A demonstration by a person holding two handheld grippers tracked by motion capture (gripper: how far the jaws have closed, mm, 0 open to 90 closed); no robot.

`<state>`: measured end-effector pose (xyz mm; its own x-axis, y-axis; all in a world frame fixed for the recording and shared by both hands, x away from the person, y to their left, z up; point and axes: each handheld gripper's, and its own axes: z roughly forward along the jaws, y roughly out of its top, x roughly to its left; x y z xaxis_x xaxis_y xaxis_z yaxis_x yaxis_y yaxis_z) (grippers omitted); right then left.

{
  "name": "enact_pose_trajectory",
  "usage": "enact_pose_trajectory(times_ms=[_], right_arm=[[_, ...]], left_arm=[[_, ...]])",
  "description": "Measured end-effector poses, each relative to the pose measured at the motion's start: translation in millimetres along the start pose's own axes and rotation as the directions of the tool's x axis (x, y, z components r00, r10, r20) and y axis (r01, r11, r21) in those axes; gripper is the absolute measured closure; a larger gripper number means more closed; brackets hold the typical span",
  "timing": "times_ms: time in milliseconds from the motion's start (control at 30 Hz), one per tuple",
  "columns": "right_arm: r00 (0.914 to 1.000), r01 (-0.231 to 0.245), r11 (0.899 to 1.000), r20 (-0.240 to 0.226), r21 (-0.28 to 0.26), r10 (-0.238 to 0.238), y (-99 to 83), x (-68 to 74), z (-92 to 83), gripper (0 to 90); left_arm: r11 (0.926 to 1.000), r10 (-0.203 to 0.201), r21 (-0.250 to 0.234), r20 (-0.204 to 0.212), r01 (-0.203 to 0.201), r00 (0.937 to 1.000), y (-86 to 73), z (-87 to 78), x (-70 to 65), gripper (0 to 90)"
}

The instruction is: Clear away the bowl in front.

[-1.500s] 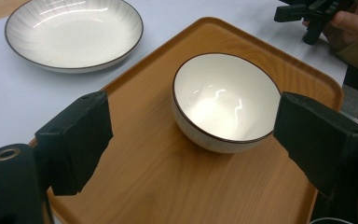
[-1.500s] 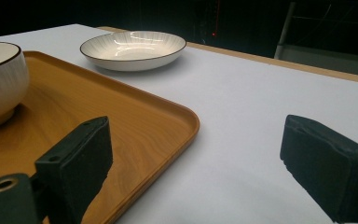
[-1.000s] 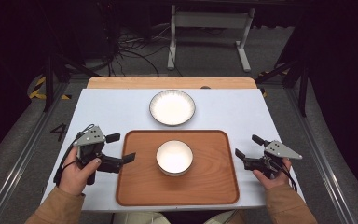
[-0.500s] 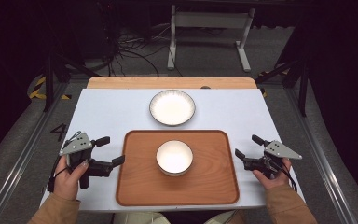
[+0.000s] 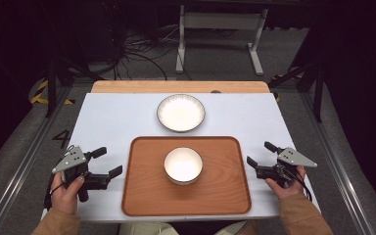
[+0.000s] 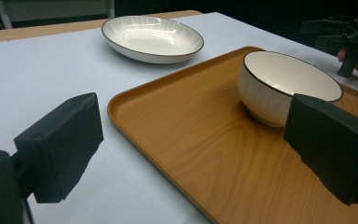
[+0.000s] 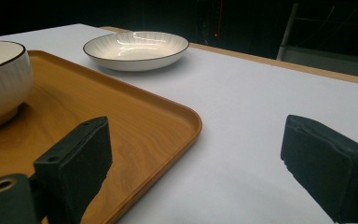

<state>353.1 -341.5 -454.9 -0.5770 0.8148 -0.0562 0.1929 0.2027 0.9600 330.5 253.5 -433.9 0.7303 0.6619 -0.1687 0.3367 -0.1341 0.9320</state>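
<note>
Status check: bowl [image 5: 183,165] sits upright in the middle of the wooden tray [image 5: 142,200], looks empty and white inside, dark rim line. Plate [image 5: 181,112] is off the tray, on the bare tabletop [image 5: 107,117] just beyond the tray's far edge, not touching it.

Left hand-held gripper [image 5: 103,162] is on the tabletop just left of the tray, jaws spread wide, nothing between them. In the left gripper view the jaws straddle the tray's near-left corner [image 6: 121,105], with the bowl [image 6: 284,86] ahead toward the right jaw and the plate [image 6: 151,37] farther off.

Right hand-held gripper [image 5: 260,154] is just right of the tray, jaws also spread, empty. Right gripper view: tray corner [image 7: 186,121] between the jaws, bowl [image 7: 2,79] at the left edge, plate [image 7: 135,49] beyond.

Judgement: bowl-on-tray looks done, since it's centred and neither gripper touches it. Plate reads as the remaining item; if it belongs on the tray, there's free space only around the bowl, so it would be tight, or it would go under/next to the bowl. Alternatively both grippers are parked at the tray's sides for a two-handed lift. Can't tell which from this. Nothing is gripped right now.
</note>
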Motion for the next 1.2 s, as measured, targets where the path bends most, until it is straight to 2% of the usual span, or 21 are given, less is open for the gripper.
enact_pose_trajectory(times_ms=[100, 267, 667, 867, 1033, 1200], right_arm=[[1.0000, 0.001, 1.000, -0.001, -0.001, -0.001, 0.0, 0.0, -0.2, 9.4], [1.0000, 0.002, 1.000, -0.001, -0.002, -0.002, -0.1, 0.1, -0.3, 9.4], [1.0000, 0.002, 1.000, -0.005, -0.002, -0.002, -0.1, 0.0, -0.3, 9.4], [1.0000, 0.004, 1.000, -0.004, -0.001, -0.004, -0.1, 0.2, -0.4, 9.4], [1.0000, 0.004, 1.000, -0.005, -0.001, -0.004, -0.1, 0.2, -0.4, 9.4], [1.0000, 0.004, 1.000, -0.005, -0.002, -0.004, -0.1, 0.3, -0.4, 9.4]], left_arm=[[0.9998, 0.005, -0.021, -0.020, -0.005, 0.9998, -7.8, 0.2, 1.3, 6.8], [0.9996, 0.005, -0.027, -0.014, -0.005, 0.9999, -14.0, 1.5, 3.9, 6.5], [0.9990, -0.005, -0.045, -0.036, 0.003, 0.9993, -30.2, 6.0, 8.0, 5.8], [0.9994, 0.000, -0.035, -0.042, -0.002, 0.9991, -33.3, 8.2, 7.1, 5.7], [0.9999, -0.011, -0.013, -0.050, 0.011, 0.9987, -32.9, 9.8, 7.3, 5.0], [1.0000, -0.004, 0.005, -0.072, 0.005, 0.9974, -32.2, 12.4, 5.9, 4.1]])
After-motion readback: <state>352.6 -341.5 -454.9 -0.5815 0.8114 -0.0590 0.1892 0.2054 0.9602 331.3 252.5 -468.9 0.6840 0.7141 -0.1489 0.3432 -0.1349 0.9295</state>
